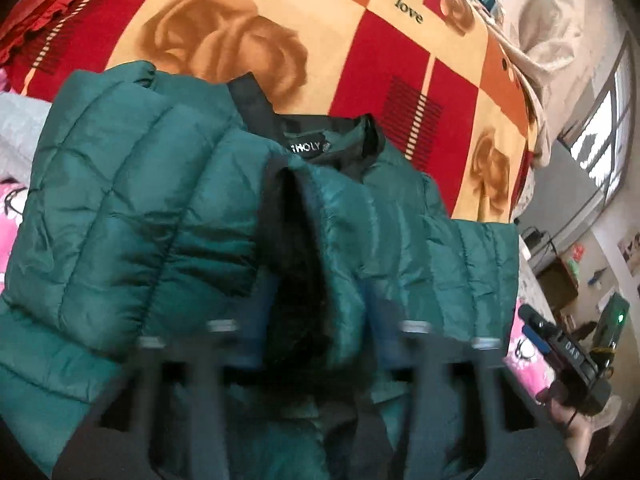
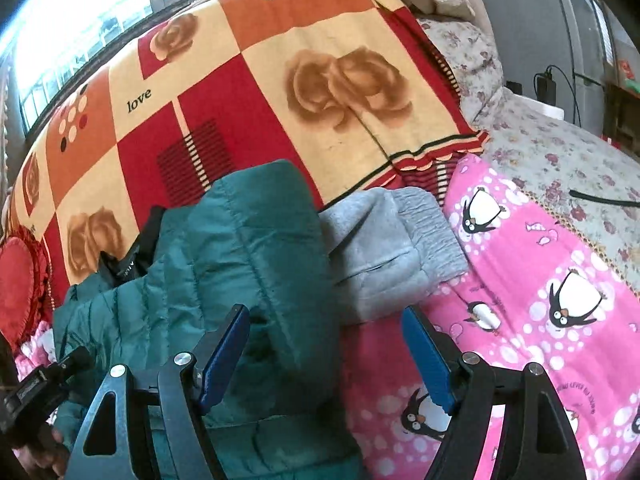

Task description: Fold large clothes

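Observation:
A dark green quilted puffer jacket (image 1: 132, 208) lies on the bed, black collar and label toward the far side. In the left wrist view my left gripper (image 1: 316, 312) is blurred, and a fold of green fabric with black lining stands between its fingers; its grip cannot be made out. The jacket also shows in the right wrist view (image 2: 248, 248), with a sleeve folded over the body. My right gripper (image 2: 328, 344) is open, blue pads wide apart, over the jacket's right edge. It appears at the right of the left wrist view (image 1: 560, 352).
A red, orange and cream rose-print blanket (image 2: 280, 80) covers the far bed. A grey sweatshirt (image 2: 392, 248) lies right of the jacket on a pink penguin sheet (image 2: 540, 280). A floral quilt (image 2: 560, 152) lies beyond. A red heart cushion (image 2: 20, 280) is left.

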